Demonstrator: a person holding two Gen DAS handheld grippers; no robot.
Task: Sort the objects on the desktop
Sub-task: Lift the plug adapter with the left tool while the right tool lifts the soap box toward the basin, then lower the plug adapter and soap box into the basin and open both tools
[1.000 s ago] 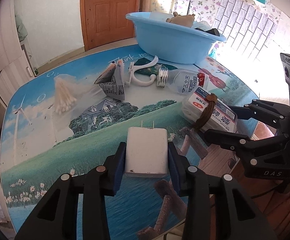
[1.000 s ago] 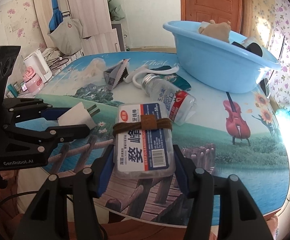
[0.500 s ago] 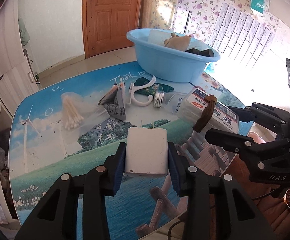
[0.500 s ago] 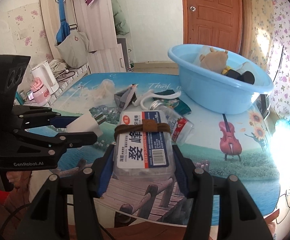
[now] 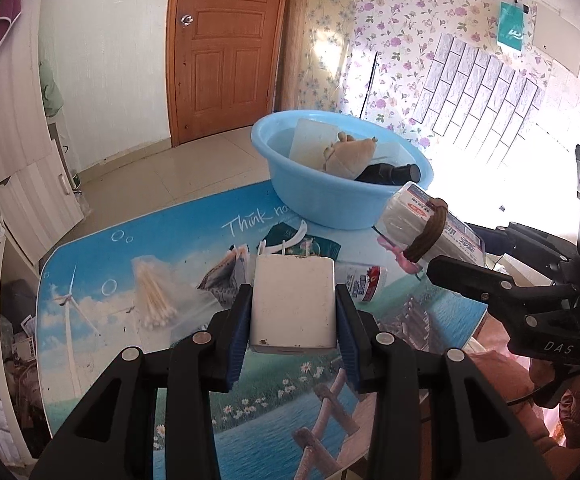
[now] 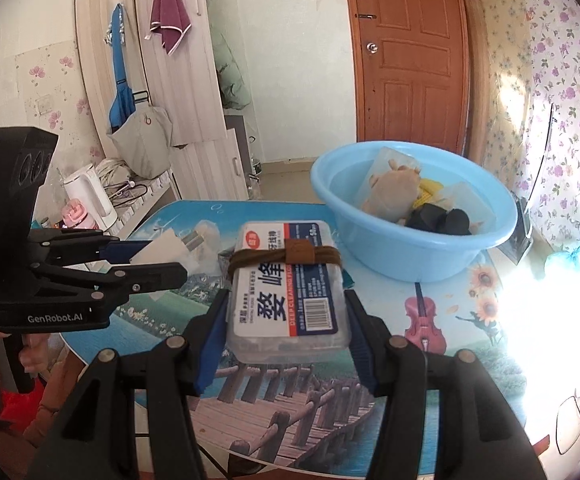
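Two loads held above the table (image 5: 101,264) for the blue basin (image 5: 330,204): left gripper (image 5: 293,312) clamping a white charger (image 5: 293,308), right gripper (image 6: 285,316) clamping a floss box (image 6: 287,292).

Wooden door (image 5: 225,52), floral wallpaper (image 5: 394,40), tiled floor (image 5: 161,176).

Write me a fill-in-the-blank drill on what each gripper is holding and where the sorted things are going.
1. The left gripper is shut on a white ____.
2. The clear box in the right gripper has a brown ____ wrapped around it.
3. The stuffed toy lies inside the light ____ basin.
4. The bag of cotton swabs lies on the ____, not in the basin.

Missing words: charger; band; blue; table
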